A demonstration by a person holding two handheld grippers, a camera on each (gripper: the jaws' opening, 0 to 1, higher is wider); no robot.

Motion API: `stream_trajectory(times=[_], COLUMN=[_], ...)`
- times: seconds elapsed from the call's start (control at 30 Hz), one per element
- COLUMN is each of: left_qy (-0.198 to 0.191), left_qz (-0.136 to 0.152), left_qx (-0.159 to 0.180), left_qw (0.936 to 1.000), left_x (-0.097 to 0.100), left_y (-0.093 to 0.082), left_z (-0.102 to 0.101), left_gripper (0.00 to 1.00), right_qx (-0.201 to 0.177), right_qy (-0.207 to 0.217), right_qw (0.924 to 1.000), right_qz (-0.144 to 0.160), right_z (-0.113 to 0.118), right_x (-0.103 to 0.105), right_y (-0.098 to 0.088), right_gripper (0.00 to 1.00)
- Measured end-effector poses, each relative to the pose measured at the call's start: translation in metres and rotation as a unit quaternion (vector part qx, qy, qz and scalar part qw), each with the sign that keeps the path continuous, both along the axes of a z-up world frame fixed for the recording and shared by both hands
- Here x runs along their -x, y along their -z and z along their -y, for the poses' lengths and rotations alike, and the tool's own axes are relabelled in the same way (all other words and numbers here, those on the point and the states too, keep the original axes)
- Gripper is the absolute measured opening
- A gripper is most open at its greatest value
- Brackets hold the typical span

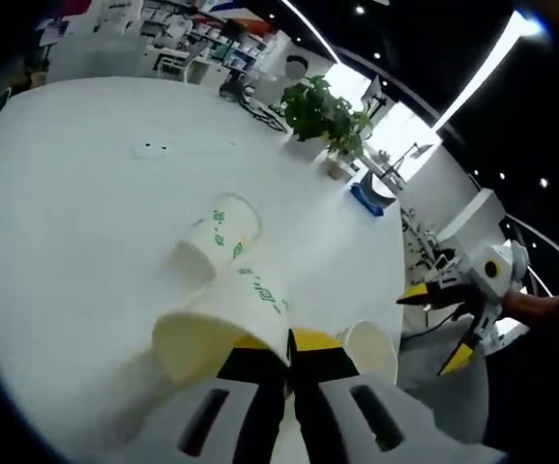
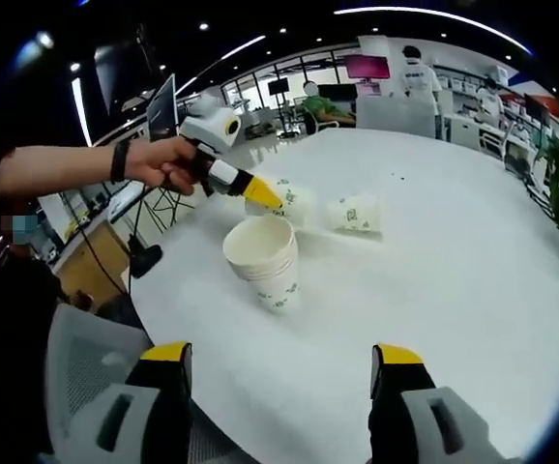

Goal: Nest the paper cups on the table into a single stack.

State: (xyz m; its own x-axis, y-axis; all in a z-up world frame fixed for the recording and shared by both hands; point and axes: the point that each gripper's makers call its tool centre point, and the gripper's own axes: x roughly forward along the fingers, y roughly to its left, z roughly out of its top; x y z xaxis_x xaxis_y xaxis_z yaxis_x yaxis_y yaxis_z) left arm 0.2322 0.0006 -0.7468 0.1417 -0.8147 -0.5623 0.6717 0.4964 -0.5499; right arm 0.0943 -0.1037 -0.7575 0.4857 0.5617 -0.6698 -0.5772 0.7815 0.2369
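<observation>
Landmark: the upright stack of nested paper cups [image 2: 263, 259], standing on the round white table [image 2: 434, 271] near its edge.

Held cup [image 1: 223, 327]: white with green print, lying on its side, just beside the stack. The left gripper [image 1: 289, 372] pinches its wall, jaws pressed almost together on the paper. In the right gripper view the same gripper [image 2: 260, 193] comes in from the left, held by a hand [image 2: 163, 162] with a dark wrist band, its yellow tips on the cup just behind the stack.

Loose cup [image 1: 220, 235]: on its side on the table, just beyond the held one and close to the stack (its mouth faces away from the left gripper's camera; whether the two cups touch cannot be told).

Right gripper [image 2: 279, 372]: jaws spread wide, nothing between them, hanging at the table's edge on the near side of the stack.

Potted plant [image 1: 323, 118]: across the table from the stack, at the far rim.
</observation>
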Motion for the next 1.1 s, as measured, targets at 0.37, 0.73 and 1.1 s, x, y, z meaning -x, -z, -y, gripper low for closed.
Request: stream_trajectory(times=[0.37, 0.73, 1.1], left_qy=[0.043, 0.112, 0.159], left_qz=[0.021, 0.05, 0.088], left_qx=[-0.031, -0.084, -0.135], left_qw=[0.9984, 0.9889, 0.9739], left_x=[0.022, 0.035, 0.04], left_y=[-0.011, -0.026, -0.042], left_z=[-0.013, -0.029, -0.029], left_gripper=[0.0, 0.0, 0.0], right_qx=[-0.001, -0.001, -0.005], right_qy=[-0.003, -0.008, -0.019], right_qw=[1.0, 0.9999, 0.9997], right_qz=[0.006, 0.008, 0.012], right_z=[-0.002, -0.004, -0.013], right_x=[0.002, 0.005, 0.009], right_y=[-0.003, -0.003, -0.006], right_gripper=[0.76, 0.76, 0.76])
